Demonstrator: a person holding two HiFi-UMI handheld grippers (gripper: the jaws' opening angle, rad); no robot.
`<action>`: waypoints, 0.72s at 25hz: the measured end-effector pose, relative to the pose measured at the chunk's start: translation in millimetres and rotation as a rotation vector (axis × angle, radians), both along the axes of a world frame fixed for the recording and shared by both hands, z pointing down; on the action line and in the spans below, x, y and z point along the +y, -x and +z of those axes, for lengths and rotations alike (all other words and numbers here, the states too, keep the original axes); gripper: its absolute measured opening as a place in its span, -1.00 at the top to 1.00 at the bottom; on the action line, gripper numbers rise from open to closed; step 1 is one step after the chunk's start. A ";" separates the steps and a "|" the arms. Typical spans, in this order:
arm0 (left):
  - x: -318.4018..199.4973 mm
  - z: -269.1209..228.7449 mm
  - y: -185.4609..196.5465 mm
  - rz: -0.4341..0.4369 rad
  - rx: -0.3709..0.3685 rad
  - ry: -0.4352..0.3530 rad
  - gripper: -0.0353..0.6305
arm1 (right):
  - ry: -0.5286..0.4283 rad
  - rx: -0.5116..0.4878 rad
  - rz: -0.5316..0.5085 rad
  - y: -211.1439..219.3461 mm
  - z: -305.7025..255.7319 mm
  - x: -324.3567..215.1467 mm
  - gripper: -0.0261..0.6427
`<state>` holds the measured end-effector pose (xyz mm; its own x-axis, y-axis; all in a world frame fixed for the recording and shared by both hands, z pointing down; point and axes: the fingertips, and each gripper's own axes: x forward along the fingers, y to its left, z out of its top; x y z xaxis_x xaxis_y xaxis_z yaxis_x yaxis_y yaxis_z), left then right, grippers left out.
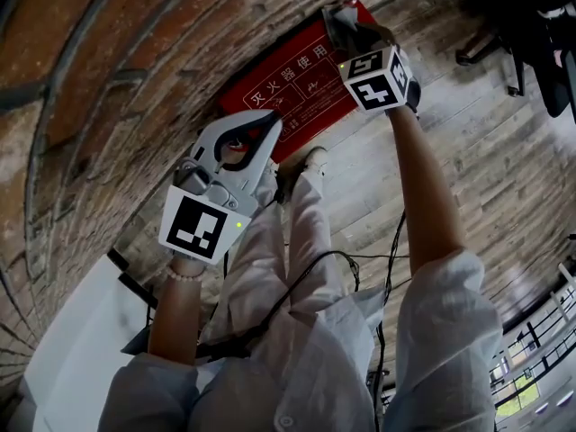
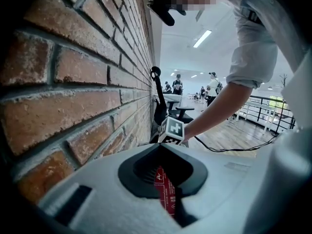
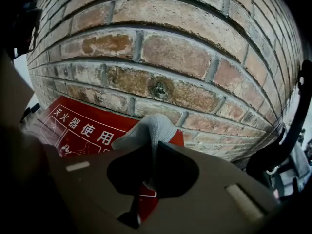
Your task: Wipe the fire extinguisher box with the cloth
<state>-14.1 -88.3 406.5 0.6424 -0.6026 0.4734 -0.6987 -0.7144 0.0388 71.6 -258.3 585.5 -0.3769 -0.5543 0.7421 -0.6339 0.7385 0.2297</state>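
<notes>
The fire extinguisher box [image 1: 297, 97], flat, red and smooth with white printed characters, lies along the foot of a rough brick wall [image 1: 99, 79] on a plank floor [image 1: 486, 178]. The right gripper [image 3: 155, 147] is clamped on a grey knitted cloth [image 3: 146, 130]. The cloth's folded peak stands above the jaws at the box's far end, probably touching its top face. The left gripper [image 1: 270, 131], jaws together and empty, hangs over the near edge. The floor beside the box lies open. The box's far corner is covered.

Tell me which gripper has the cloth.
The right gripper, shut on the grey cloth against the red box; the left gripper holds nothing.
</notes>
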 end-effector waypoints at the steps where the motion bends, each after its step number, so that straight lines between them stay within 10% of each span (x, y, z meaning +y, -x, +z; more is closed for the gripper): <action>1: 0.7 0.1 0.4 0.001 -0.001 0.000 0.91 | 0.000 -0.003 -0.003 2.7 -0.4 2.0 0.86; 18: 20.9 1.5 26.7 0.006 -0.005 0.010 0.91 | 0.000 -0.061 -0.065 58.5 -3.6 51.0 0.86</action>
<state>-40.8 -67.4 408.0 0.6436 -0.5943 0.4822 -0.6948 -0.7180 0.0424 13.0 -207.4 581.9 -0.4563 -0.5274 0.7166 -0.5975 0.7784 0.1924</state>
